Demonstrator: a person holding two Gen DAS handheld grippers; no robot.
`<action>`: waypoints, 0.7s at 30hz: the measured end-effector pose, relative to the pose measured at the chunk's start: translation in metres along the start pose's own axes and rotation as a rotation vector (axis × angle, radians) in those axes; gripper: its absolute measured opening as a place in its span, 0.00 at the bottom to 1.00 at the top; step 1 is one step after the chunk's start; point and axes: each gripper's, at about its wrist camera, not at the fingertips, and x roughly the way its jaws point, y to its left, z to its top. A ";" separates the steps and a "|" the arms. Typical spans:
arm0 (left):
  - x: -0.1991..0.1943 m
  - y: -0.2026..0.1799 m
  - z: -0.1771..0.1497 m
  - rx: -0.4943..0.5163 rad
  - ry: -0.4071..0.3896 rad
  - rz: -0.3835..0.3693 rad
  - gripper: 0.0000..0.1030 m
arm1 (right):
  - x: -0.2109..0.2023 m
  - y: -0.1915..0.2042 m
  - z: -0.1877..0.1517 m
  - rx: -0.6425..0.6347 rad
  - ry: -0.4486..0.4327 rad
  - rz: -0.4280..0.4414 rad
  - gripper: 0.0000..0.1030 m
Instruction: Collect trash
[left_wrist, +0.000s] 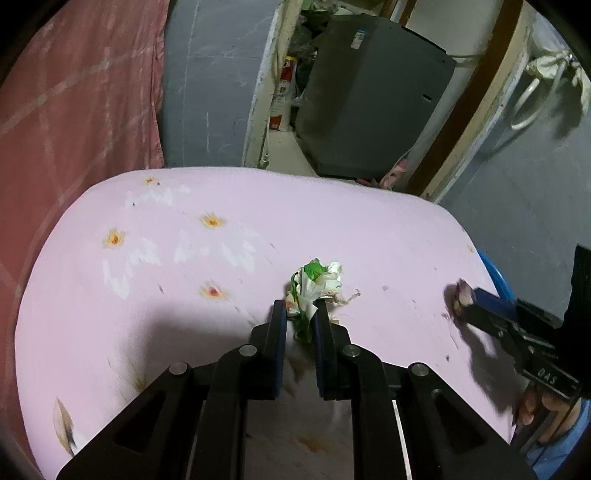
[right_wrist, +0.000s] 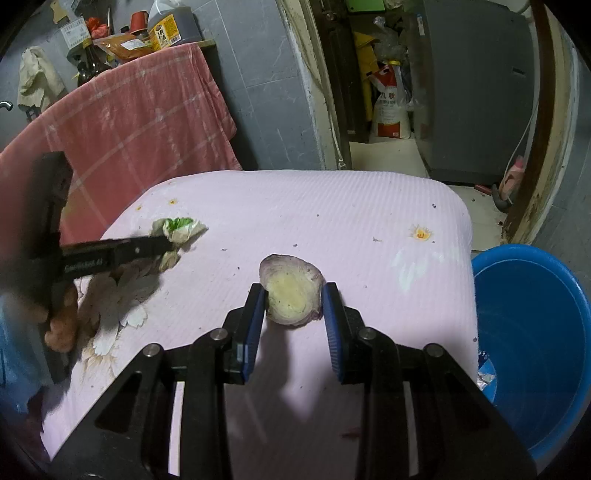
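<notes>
- The left gripper (left_wrist: 300, 317) has its jaws pinching a crumpled green-and-white wrapper wad (left_wrist: 314, 286), which sits low over the pink cloth-covered table (left_wrist: 184, 295); whether the wad is lifted clear of the cloth I cannot tell.
- The right gripper (right_wrist: 294, 301) has its jaws pressed onto the two sides of a cut onion end with purple skin and a pale yellow face (right_wrist: 291, 290), held just above or on the table near its right edge.
- A round blue plastic bucket (right_wrist: 535, 332) stands on the floor just beside the table's right side, its mouth open upward, with some scraps of foil visible low inside its wall.
- Judged from this, the pick-up step is done for both pieces of trash and the carry to the bucket is in hand.
- The next move calls for lifting each piece clear of the cloth, swinging the right gripper over the bucket's rim first since it is nearer, then spreading the jaws only once the piece hangs over the opening.
- The wrapper is light and loose, so a trailing shred may snag or drop short.
</notes>
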 end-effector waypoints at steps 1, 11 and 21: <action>0.001 -0.003 -0.002 0.005 -0.002 0.008 0.11 | 0.000 0.001 -0.001 0.000 0.000 0.000 0.31; -0.009 -0.013 -0.028 -0.023 -0.025 -0.001 0.11 | -0.001 0.002 -0.002 -0.018 -0.002 -0.003 0.30; -0.021 0.000 -0.037 -0.040 -0.021 -0.097 0.12 | -0.003 0.001 -0.002 -0.032 0.008 0.023 0.31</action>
